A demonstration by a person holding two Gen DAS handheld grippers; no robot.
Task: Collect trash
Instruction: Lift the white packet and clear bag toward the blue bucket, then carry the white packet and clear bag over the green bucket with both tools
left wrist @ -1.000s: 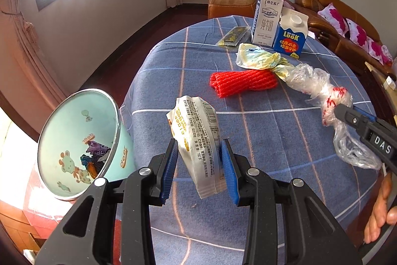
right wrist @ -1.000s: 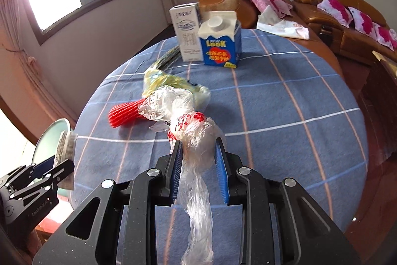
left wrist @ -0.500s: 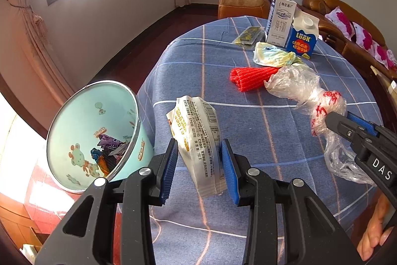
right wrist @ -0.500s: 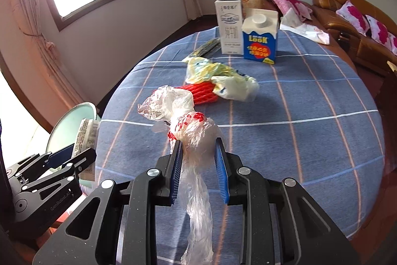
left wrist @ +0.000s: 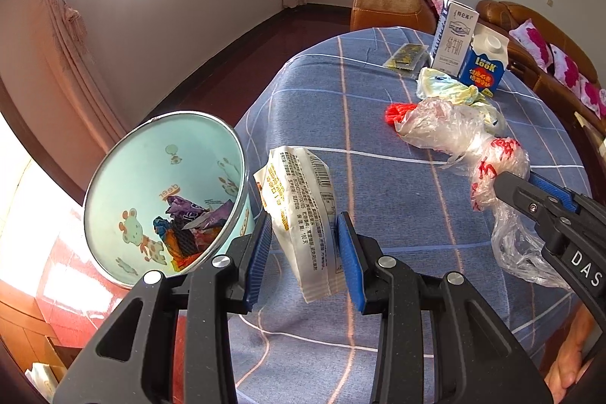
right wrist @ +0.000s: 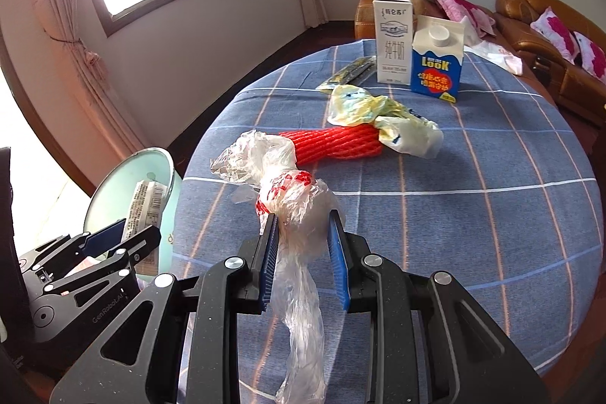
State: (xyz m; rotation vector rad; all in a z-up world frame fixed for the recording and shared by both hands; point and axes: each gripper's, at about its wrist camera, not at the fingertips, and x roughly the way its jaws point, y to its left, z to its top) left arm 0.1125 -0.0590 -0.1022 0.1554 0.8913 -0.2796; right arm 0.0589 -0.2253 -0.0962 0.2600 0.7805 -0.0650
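Observation:
My left gripper (left wrist: 303, 260) is shut on a white snack wrapper (left wrist: 299, 214) and holds it in the air beside the rim of a light blue trash bin (left wrist: 125, 177) that has wrappers inside. My right gripper (right wrist: 303, 260) is shut on a clear plastic bag with red print (right wrist: 291, 199), lifted above the table; the bag also shows in the left wrist view (left wrist: 488, 169). The bin (right wrist: 113, 184) and the left gripper (right wrist: 106, 245) appear at the lower left of the right wrist view.
On the round table with a blue checked cloth (right wrist: 492, 177) lie a red foam net (right wrist: 333, 142), a crumpled yellowish bag (right wrist: 378, 112), a dark packet (right wrist: 352, 70), a white milk carton (right wrist: 392, 40) and a blue carton (right wrist: 437, 63). Brown sofas (right wrist: 538, 25) stand behind.
Both grippers have moved left toward the bin with their loads. The bin now looks larger and nearer in the left wrist view. The plastic bag has come clear of the yellowish bag.

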